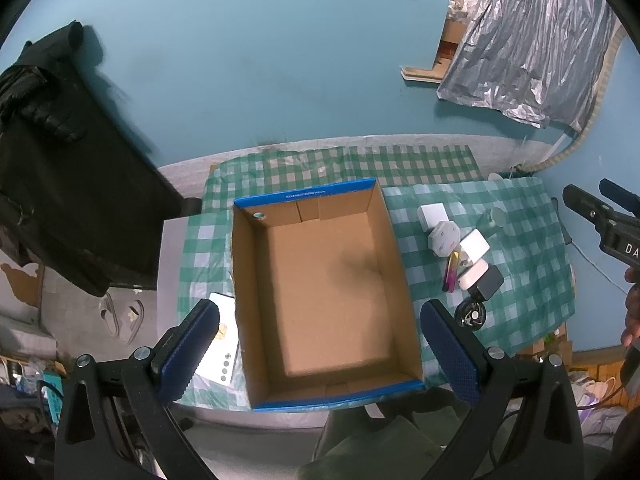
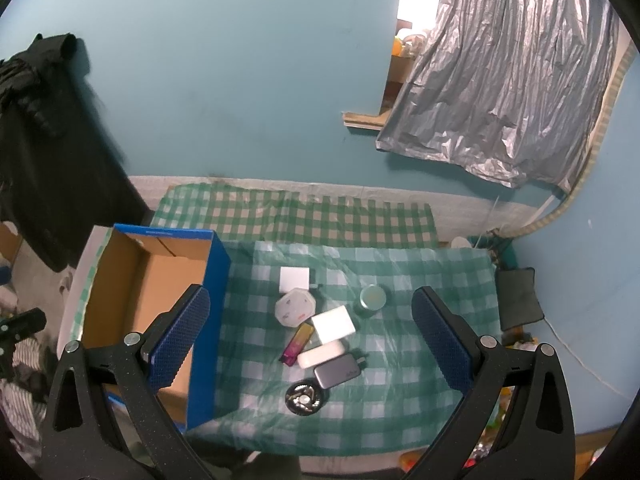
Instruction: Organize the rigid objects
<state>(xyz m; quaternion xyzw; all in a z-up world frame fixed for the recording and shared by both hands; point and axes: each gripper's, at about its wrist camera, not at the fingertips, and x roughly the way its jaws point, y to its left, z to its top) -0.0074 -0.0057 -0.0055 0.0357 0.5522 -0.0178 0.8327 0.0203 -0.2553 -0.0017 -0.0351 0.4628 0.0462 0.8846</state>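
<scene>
Left wrist view: the left hand-held gripper hangs wide open, holding nothing, above a bare corrugated cardboard box with blue rims at the worktop's left edge. The right hand-held gripper, equally spread and unladen, overlooks boxy white cases, an octagonal container and a round tin clustered mid-cloth.

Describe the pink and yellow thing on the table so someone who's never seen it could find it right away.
Start at the blue-edged cardboard box on the green checked tablecloth; a cluster of small objects lies to its right. In that cluster, the slim pink and yellow stick lies between the white octagonal case and a white rounded case, the only brightly coloured item.
</scene>
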